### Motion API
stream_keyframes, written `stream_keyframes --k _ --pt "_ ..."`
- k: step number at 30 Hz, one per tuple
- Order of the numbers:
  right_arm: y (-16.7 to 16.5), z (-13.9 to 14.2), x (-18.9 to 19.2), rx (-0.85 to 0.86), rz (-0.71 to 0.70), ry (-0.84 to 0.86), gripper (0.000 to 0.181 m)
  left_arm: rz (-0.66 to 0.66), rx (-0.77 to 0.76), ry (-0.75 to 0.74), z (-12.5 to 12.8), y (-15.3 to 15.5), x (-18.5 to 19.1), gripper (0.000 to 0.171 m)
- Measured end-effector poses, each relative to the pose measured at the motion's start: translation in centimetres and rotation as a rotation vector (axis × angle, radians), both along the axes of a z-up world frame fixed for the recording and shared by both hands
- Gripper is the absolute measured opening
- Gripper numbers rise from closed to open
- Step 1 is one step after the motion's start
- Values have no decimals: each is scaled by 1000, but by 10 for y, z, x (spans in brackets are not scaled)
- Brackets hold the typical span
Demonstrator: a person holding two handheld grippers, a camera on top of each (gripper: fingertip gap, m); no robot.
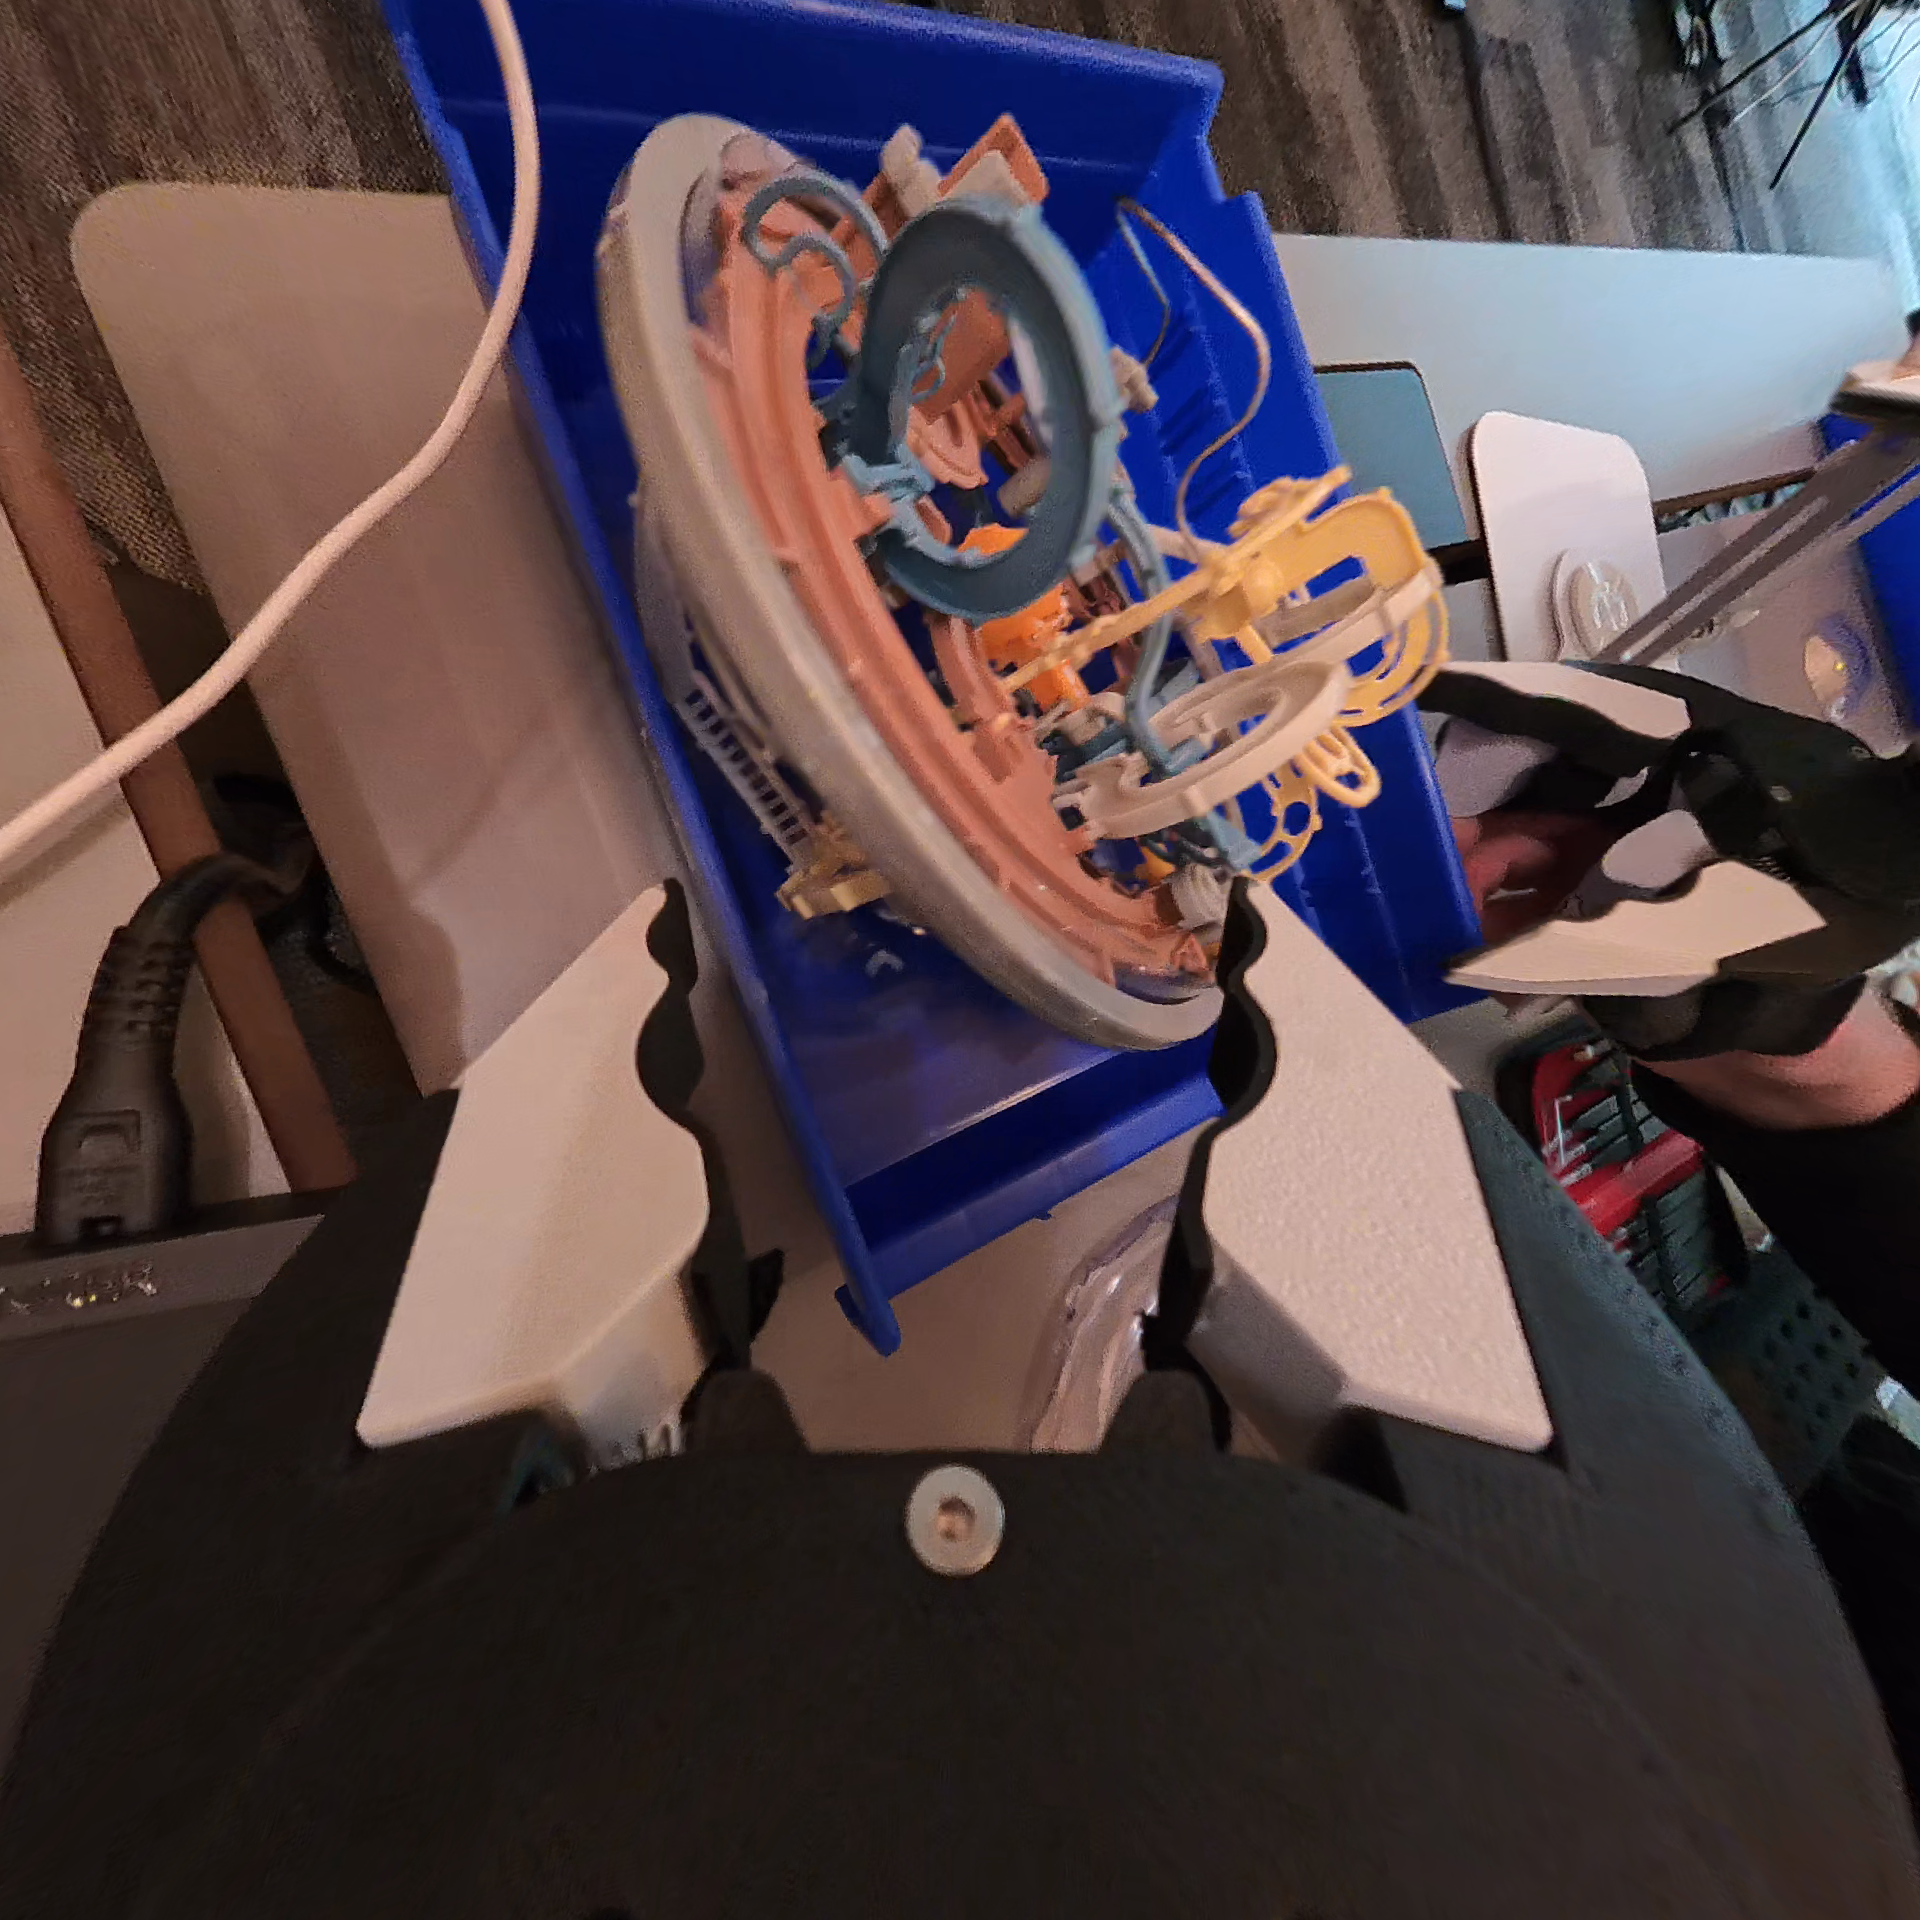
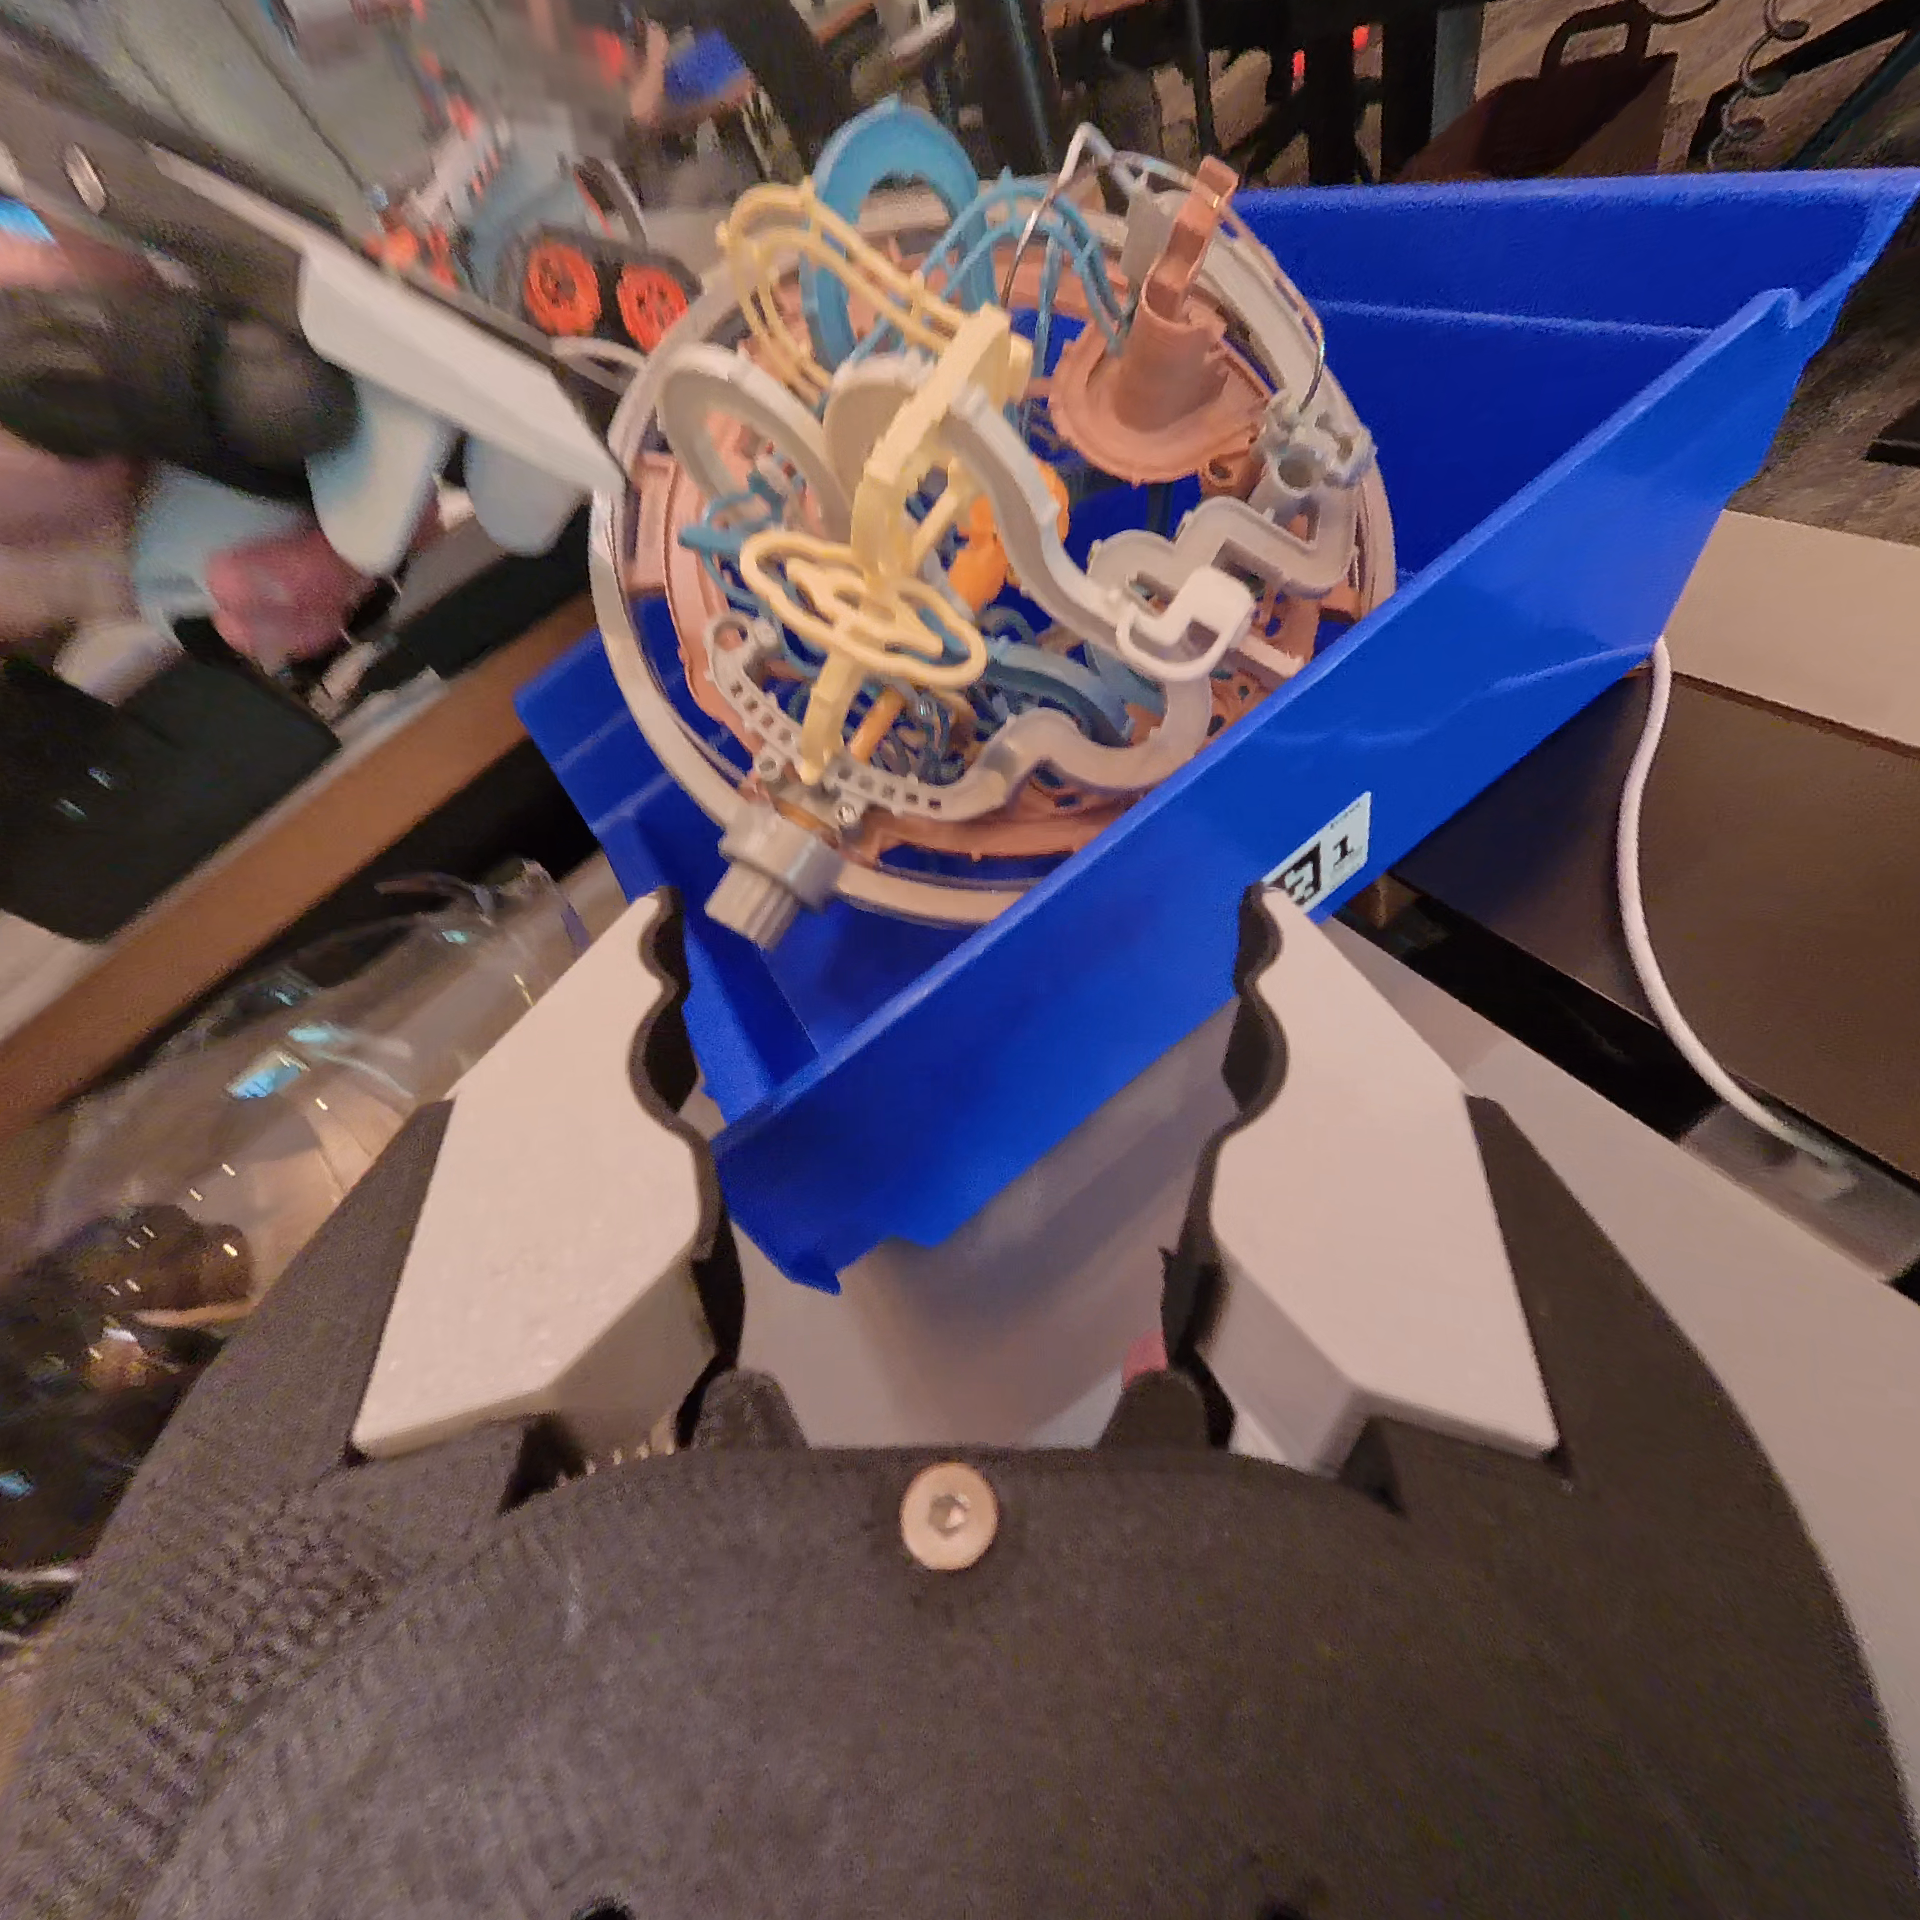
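Left gripper (image 1: 951, 935), right gripper (image 2: 956, 935): jaws spread, empty. Blue plastic bin (image 2: 1507, 665) holds round maze (image 2: 935, 540), tangled tracks upward.

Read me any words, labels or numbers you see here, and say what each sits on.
White sticker on the blue plastic bin's side wall: a printed code and marking; I don't repeat writing.
Black power plug: embossed marks, too blurred to read.
Dark box under that plug: pale print, also blurred.
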State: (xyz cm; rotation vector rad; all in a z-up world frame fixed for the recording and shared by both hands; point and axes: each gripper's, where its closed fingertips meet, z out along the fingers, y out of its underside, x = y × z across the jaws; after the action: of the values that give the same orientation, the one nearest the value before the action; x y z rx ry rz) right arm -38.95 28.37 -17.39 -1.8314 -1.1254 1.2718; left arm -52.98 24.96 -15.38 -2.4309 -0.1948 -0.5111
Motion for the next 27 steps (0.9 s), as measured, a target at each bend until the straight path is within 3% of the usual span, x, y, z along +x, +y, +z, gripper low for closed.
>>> stream_keyframes --k 7,9,13,17,20,24,27 --pt "9 -8 -20 -134 5 68 137 39 33 -169 -21 17 7 105" --pt "1 -9 -23 -113 50 38 128 20 30 -185 -27 15 11 111" --pt "-15 -14 -12 -40 113 -7 128 -65 24 -225 -27 -7 21 112" --pt "-13 -26 -2 -44 111 -60 98 -131 14 -232 -27 -31 32 109" --pt "-15 -32 2 51 107 -132 89 -155 6 -226 -30 -47 40 107" --pt "-11 -31 11 92 89 -169 70 -172 -2 -198 -40 -64 46 85" --pt "-9 -31 16 156 77 -203 59 -155 -56 -147 -58 -75 45 53"
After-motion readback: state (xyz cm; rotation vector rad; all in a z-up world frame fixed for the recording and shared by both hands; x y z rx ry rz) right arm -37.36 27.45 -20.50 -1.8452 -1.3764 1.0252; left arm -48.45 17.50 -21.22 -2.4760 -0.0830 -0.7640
